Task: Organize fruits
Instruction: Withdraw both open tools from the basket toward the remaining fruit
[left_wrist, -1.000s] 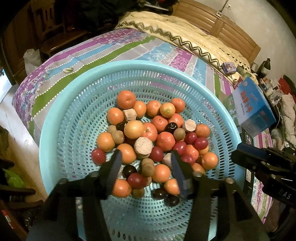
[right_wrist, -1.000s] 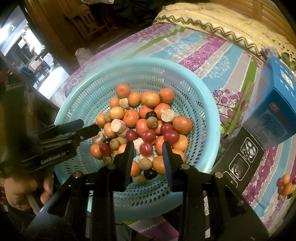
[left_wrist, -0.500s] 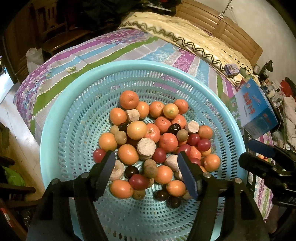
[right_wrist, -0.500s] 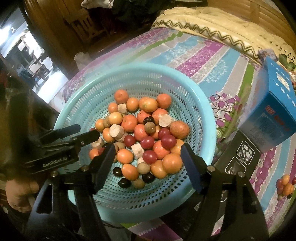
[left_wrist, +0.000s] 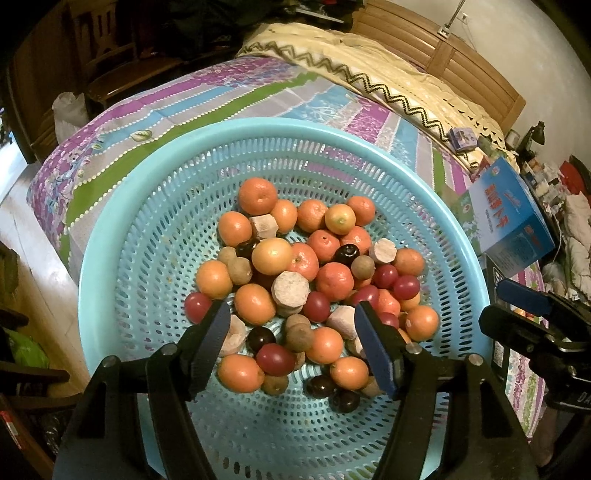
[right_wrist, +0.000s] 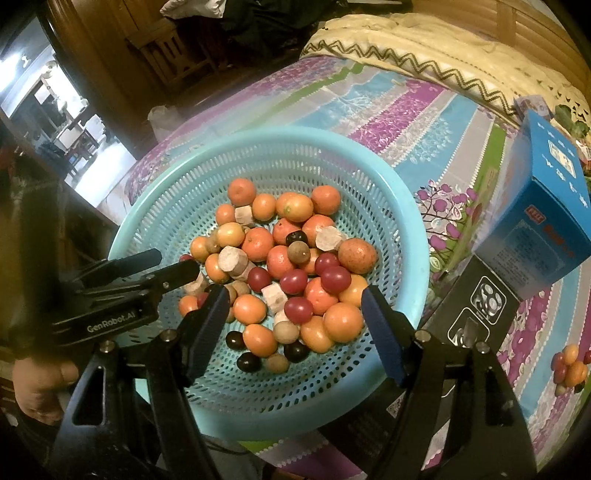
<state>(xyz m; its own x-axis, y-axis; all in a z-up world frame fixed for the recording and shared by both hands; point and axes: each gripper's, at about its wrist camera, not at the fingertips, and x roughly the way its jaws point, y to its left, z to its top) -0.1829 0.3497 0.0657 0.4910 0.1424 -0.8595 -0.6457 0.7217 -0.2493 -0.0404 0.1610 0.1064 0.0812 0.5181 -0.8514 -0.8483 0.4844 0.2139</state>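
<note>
Both tools (left_wrist: 291, 334) (right_wrist: 293, 317) now wider over fruit basket (left_wrist: 147, 206)

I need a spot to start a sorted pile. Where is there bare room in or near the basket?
Free: the basket wall left of the fruit pile, and its near floor. On the bedspread, the stripes beyond the rim lie bare. Crowded: the basket's middle, and its right side by the blue box and black box.
</note>
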